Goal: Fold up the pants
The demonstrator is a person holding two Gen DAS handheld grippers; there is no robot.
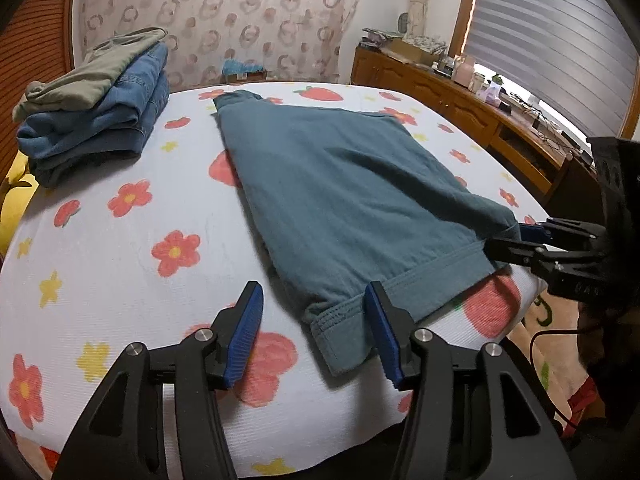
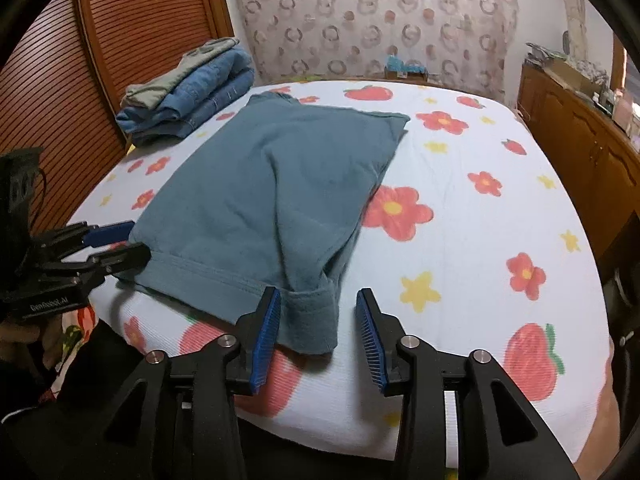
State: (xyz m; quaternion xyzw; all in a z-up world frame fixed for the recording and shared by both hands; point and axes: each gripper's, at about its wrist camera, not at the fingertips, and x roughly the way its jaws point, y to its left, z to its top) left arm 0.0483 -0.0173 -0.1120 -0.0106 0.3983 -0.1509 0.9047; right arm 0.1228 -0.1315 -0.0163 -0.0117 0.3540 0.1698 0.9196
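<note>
Folded clothes stack (image 1: 96,108) at 10 o'clock on bed (image 1: 120,264), clear of teal pants (image 1: 344,192). Pants folded flat mid-bed, hem nearest. Left gripper (image 1: 316,336), right gripper (image 2: 316,334): fingers parted, straddling hem corners, not pressing.

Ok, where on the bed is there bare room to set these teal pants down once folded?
Widest free patch: flowered white bedsheet right of the folded teal cotton pants, out to the wooden cabinet. Another lies left of the pants, in front of the stacked blue denim and olive clothes. Crowded: the near edge, where both open tongs, left tongs and right tongs, flank the waistband corners.
</note>
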